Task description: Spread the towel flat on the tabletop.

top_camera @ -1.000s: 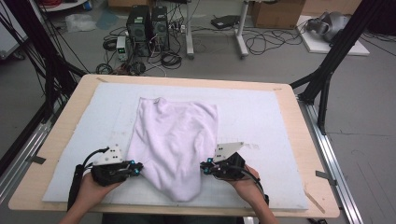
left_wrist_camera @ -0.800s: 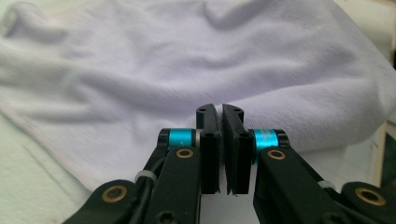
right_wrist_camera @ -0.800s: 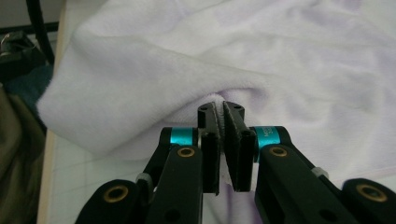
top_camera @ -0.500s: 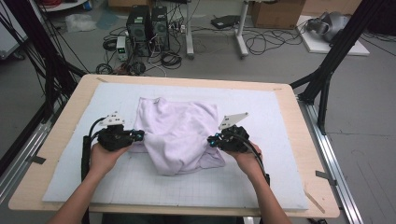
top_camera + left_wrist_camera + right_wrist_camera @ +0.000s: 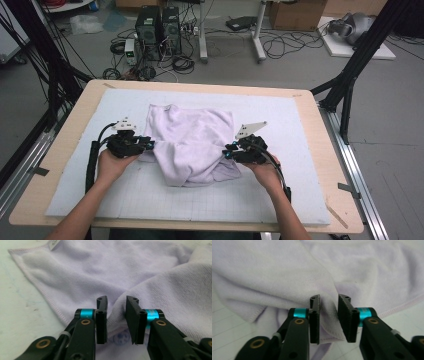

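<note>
A pale lilac towel (image 5: 192,142) lies rumpled on the white mat, its near part folded back over itself. My left gripper (image 5: 150,145) is at the towel's left edge and my right gripper (image 5: 226,152) at its right edge. In the left gripper view the gripper (image 5: 116,302) has just been opening; a ridge of towel (image 5: 125,267) stands loosely in the gap, not pinched. In the right gripper view the gripper (image 5: 329,301) has likewise just been opening, with a hemmed fold of towel (image 5: 274,272) between the parted jaws.
The white gridded mat (image 5: 280,195) covers a wooden table (image 5: 336,150). Black frame legs (image 5: 350,75) stand at the right and left corners. Computers and cables lie on the floor beyond the far edge.
Both grippers carried the towel's near edge away from the person, folding it over the rest. Since half a second ago they have stayed in place and their jaws have parted.
</note>
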Tool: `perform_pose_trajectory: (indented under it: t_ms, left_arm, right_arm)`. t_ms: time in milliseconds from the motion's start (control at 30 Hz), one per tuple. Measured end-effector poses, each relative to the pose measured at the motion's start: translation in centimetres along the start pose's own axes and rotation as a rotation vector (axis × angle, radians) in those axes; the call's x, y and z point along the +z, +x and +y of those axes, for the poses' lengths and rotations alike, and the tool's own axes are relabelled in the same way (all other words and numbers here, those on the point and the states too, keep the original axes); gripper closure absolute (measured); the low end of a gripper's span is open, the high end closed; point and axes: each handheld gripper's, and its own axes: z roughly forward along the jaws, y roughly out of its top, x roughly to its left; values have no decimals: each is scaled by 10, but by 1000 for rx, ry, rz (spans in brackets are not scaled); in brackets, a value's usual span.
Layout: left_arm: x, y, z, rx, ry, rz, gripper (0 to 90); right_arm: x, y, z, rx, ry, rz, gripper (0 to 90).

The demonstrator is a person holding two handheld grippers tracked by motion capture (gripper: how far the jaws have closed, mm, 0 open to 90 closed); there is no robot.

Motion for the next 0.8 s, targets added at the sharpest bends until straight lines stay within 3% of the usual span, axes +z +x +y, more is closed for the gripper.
perform_pose_trajectory:
  t_ms: [200,267,367,433,633,800]
  left_arm:
    - [-23,-8,-12,39,-6,5,631]
    - [-28,-10,-18,45,-9,9,602]
    - [-36,-14,-28,50,-27,-26,585]
    - [-37,-20,-32,73,-12,-51,574]
    - [-18,-44,-34,117,15,-142,480]
    - [6,-58,-30,131,35,-178,461]
  right_arm:
    - [-18,26,8,-53,-29,-1,618]
    - [-24,42,9,-109,-64,-3,604]
    - [-25,49,6,-113,-77,28,593]
    - [-22,57,3,-136,-88,48,578]
    - [3,70,-1,-150,-64,98,535]
    - [24,77,4,-196,-11,107,564]
